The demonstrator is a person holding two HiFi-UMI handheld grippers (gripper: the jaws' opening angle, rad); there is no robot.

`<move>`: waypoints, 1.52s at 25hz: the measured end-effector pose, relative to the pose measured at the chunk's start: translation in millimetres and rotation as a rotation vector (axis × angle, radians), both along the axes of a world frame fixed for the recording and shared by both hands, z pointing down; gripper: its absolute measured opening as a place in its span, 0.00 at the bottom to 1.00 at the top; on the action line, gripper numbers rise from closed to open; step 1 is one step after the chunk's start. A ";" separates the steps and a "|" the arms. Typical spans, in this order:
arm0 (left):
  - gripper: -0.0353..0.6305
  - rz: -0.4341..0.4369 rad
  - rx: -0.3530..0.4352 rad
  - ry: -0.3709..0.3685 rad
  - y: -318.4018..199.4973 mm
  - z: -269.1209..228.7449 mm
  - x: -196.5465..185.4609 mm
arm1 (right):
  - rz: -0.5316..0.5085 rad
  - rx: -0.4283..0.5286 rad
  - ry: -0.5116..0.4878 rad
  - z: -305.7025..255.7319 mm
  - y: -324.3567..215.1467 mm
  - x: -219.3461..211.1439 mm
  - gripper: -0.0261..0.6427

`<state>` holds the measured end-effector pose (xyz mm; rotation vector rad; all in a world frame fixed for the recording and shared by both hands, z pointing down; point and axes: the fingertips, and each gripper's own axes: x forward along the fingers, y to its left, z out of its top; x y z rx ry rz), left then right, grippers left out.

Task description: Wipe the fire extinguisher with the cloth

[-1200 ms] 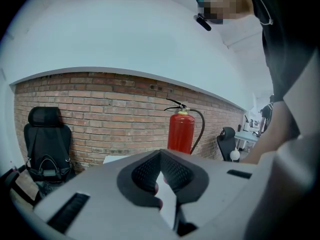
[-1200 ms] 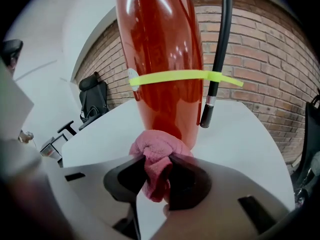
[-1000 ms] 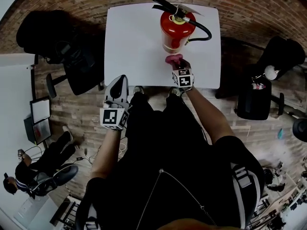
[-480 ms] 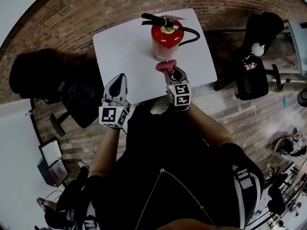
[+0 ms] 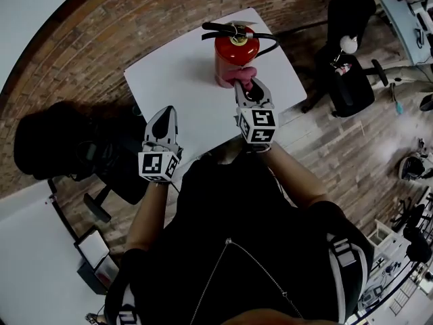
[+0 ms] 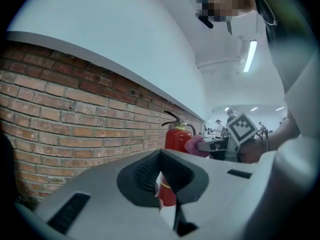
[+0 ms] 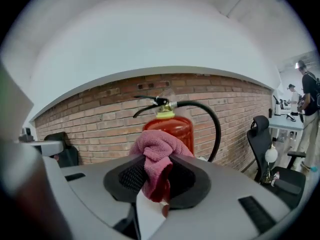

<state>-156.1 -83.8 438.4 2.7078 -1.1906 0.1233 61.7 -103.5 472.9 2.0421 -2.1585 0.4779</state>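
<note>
A brick wall runs behind a white table. A red extinguisher stands upright near the table's far edge, toward its far right corner, with its black hose looping off the right side. The right gripper reaches over the table's near edge, its jaws clamped on a bunched pink cloth. The cloth appears to press against the near side of the extinguisher's body, low down. The left gripper hangs over the table's near left edge, well apart from the extinguisher, with its jaws closed on nothing. The wiping looks to be just beginning. To do it well, keep the grip firm so the cloth does not slip out, and stroke along the curved body with light, even pressure. A hard push toward the wall could tip or slide the cylinder, so the idle left gripper might steady it. Keep the cloth clear of the hose and lever, where it could snag.
</note>
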 end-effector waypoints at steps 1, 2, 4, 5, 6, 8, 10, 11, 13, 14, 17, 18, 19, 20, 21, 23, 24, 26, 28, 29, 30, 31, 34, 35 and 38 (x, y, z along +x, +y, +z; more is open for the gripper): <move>0.08 0.011 -0.003 0.001 -0.9 0.9 -3.5 | 0.020 0.010 0.003 -8.7 -1.9 -0.2 0.21; 0.08 0.021 -0.005 0.001 -1.5 1.9 -6.9 | 0.035 0.018 0.008 -16.6 -3.4 -0.6 0.21; 0.08 0.038 -0.011 0.001 -1.9 4.6 -13.7 | 0.057 0.025 0.019 -27.6 -5.6 -1.6 0.21; 0.08 0.047 -0.015 0.001 -2.0 6.2 -16.8 | 0.065 0.027 0.025 -30.1 -7.0 -2.1 0.21; 0.08 0.056 -0.019 0.001 -2.2 7.8 -19.6 | 0.072 0.026 0.032 -30.3 -8.9 -2.6 0.21; 0.08 0.074 -0.027 0.000 -2.6 10.4 -24.1 | 0.085 0.022 0.046 -26.1 -13.1 -2.9 0.21; 0.08 0.088 -0.032 -0.004 -3.0 12.7 -28.0 | 0.093 0.018 0.061 -20.7 -16.2 -2.6 0.21; 0.08 0.091 -0.034 -0.005 -3.4 14.0 -30.3 | 0.096 0.016 0.069 -18.4 -17.3 -2.7 0.21; 0.08 0.094 -0.039 -0.006 -3.8 16.7 -35.1 | 0.098 0.010 0.080 -13.9 -18.4 -3.6 0.21; 0.08 0.095 -0.041 -0.008 -3.6 18.2 -37.4 | 0.100 0.005 0.084 -11.0 -18.6 -4.1 0.21; 0.08 0.094 -0.047 -0.017 -2.2 23.6 -44.0 | 0.105 -0.006 0.093 -0.3 -18.9 -5.5 0.21; 0.08 0.091 -0.050 -0.019 -1.8 25.6 -46.4 | 0.106 -0.003 0.100 2.6 -19.3 -5.9 0.21; 0.08 0.088 -0.053 -0.020 -1.5 27.3 -48.5 | 0.106 0.002 0.109 5.3 -19.8 -6.2 0.21; 0.08 0.086 -0.055 -0.021 -1.1 28.5 -50.1 | 0.106 0.005 0.115 8.5 -20.2 -6.5 0.21; 0.08 0.084 -0.057 -0.023 -0.6 29.5 -51.5 | 0.106 0.005 0.115 12.5 -20.6 -6.8 0.21; 0.08 0.079 -0.061 -0.025 0.6 32.2 -55.1 | 0.108 0.000 0.108 21.5 -21.1 -7.2 0.21; 0.08 0.074 -0.064 -0.025 1.5 33.8 -57.3 | 0.108 0.000 0.109 25.5 -21.2 -7.6 0.21; 0.08 0.065 -0.068 -0.027 3.5 37.1 -61.5 | 0.108 0.005 0.114 32.8 -21.5 -8.5 0.21; 0.08 0.059 -0.072 -0.028 5.9 39.7 -64.5 | 0.108 0.002 0.114 41.5 -21.9 -9.1 0.21; 0.08 0.056 -0.074 -0.027 7.3 40.9 -65.8 | 0.109 -0.001 0.113 46.6 -22.0 -9.4 0.21; 0.08 0.053 -0.076 -0.027 8.9 42.0 -67.1 | 0.110 -0.004 0.112 52.1 -22.1 -9.7 0.21; 0.08 0.050 -0.078 -0.027 10.5 42.8 -68.5 | 0.111 -0.007 0.112 57.6 -22.1 -10.1 0.21; 0.08 0.046 -0.081 -0.031 15.3 44.3 -72.7 | 0.114 -0.010 0.113 73.1 -21.8 -10.9 0.21; 0.08 0.045 -0.080 -0.033 16.7 44.8 -74.2 | 0.115 -0.011 0.114 77.9 -21.7 -11.0 0.21; 0.08 0.037 -0.085 -0.035 20.2 48.3 -79.8 | 0.114 -0.012 0.121 91.3 -21.7 -11.9 0.21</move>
